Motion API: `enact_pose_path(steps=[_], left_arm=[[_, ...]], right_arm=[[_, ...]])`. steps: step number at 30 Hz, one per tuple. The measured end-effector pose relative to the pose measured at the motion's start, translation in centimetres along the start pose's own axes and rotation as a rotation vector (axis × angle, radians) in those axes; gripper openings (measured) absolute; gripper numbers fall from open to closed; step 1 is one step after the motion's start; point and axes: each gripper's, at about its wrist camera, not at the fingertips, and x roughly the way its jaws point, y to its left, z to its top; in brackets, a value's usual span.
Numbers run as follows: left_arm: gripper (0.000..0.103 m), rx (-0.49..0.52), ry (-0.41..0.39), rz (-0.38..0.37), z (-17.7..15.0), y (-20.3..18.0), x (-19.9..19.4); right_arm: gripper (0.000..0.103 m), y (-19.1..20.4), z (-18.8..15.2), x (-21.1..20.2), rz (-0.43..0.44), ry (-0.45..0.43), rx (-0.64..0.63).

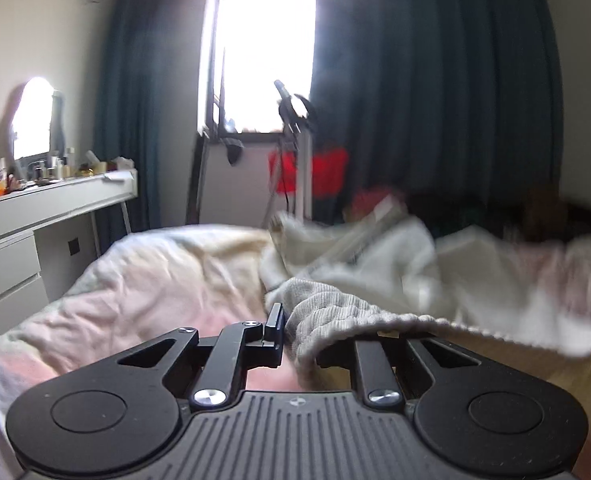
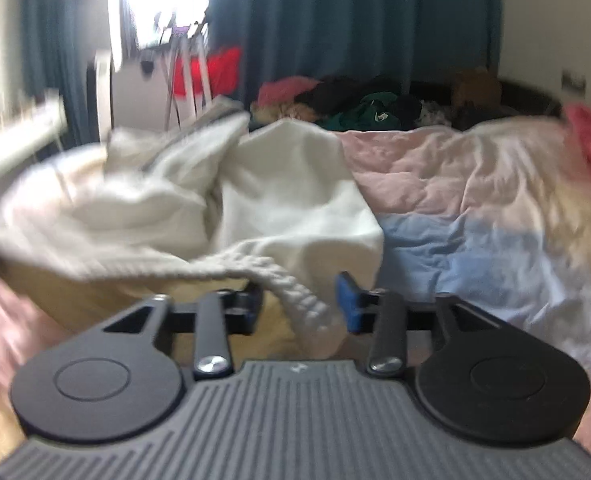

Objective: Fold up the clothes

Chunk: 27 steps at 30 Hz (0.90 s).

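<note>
Sweater (image 1: 335,312), white knit, lies rumpled on the bed (image 1: 143,280). Left gripper (image 1: 291,332) is clamped on its ribbed hem, likely to anchor a fold. Right gripper (image 2: 299,304) stands parted, hem draped loosely between its fingers, unpinched.

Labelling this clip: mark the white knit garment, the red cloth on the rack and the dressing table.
white knit garment (image 2: 295,216): right wrist view, on its smooth middle panel.
red cloth (image 1: 327,172): left wrist view, on its right half beside the rack's poles.
dressing table (image 1: 55,200): left wrist view, on its front edge.
</note>
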Motion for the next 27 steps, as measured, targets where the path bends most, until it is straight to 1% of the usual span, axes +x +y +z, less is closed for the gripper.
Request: enact_pose_path(steps=[2, 3, 4, 6, 8, 11, 12, 13, 15, 16, 18, 20, 22, 24, 25, 26, 27], left_arm=[[0.011, -0.036, -0.050, 0.005, 1.7, 1.6, -1.3], [0.011, -0.036, -0.060, 0.003, 2.4, 2.2, -1.8], [0.011, -0.031, -0.066, 0.002, 2.9, 2.8, -2.2], [0.011, -0.006, -0.074, 0.001, 3.6, 3.8, -3.0], [0.012, 0.052, -0.040, -0.003, 3.3, 4.3, -3.3], [0.014, 0.099, 0.090, 0.002, 1.6, 4.8, -2.7], [0.015, 0.113, 0.135, 0.004, 1.0, 5.0, -2.4], [0.018, 0.127, 0.185, 0.013, 0.4, 5.1, -2.1], [0.022, 0.128, 0.275, 0.035, -0.9, 5.4, -1.6], [0.025, 0.127, 0.318, 0.047, -1.5, 5.5, -1.4], [0.028, 0.074, 0.388, 0.020, -2.1, 6.3, -1.5], [0.034, 0.024, 0.438, -0.031, -2.6, 7.3, -2.5], [0.058, -0.002, 0.463, -0.060, -2.9, 7.7, -3.9], [0.070, -0.027, 0.469, -0.090, -3.2, 7.8, -5.5], [0.075, -0.040, 0.472, -0.105, -3.3, 7.9, -6.3], [0.077, -0.067, 0.468, -0.127, -3.4, 8.0, -7.1], [0.081, -0.103, 0.458, -0.151, -3.3, 8.3, -7.5]], right_arm=[[0.065, 1.5, -0.5, 0.2, -0.049, 0.017, -0.092], [0.071, 2.1, -0.9, 0.4, -0.068, 0.027, -0.130], [0.074, 2.5, -1.1, 0.3, -0.058, 0.032, -0.156], [0.077, 3.1, -1.5, 0.1, -0.029, 0.036, -0.181], [0.078, 3.7, -1.7, -0.3, -0.015, 0.050, -0.209], [0.078, 3.9, -1.9, -1.3, -0.018, 0.070, -0.211], [0.078, 3.6, -2.0, -1.7, -0.005, 0.079, -0.191], [0.078, 3.3, -2.1, -2.2, 0.012, 0.088, -0.167], [0.078, 2.4, -2.3, -3.2, 0.053, 0.104, -0.106], [0.078, 1.8, -2.5, -3.8, 0.079, 0.107, -0.068], [0.078, 0.9, -2.7, -4.8, 0.131, 0.106, 0.004], [0.078, -0.1, -2.7, -5.7, 0.191, 0.101, 0.080], [0.078, -1.3, -2.7, -6.3, 0.259, 0.091, 0.183], [0.078, -2.6, -2.9, -7.0, 0.300, 0.069, 0.307], [0.079, -3.4, -3.1, -7.3, 0.303, 0.050, 0.371], [0.082, -3.9, -3.3, -7.4, 0.301, 0.046, 0.417], [0.082, -4.5, -3.4, -7.3, 0.297, 0.048, 0.458]])
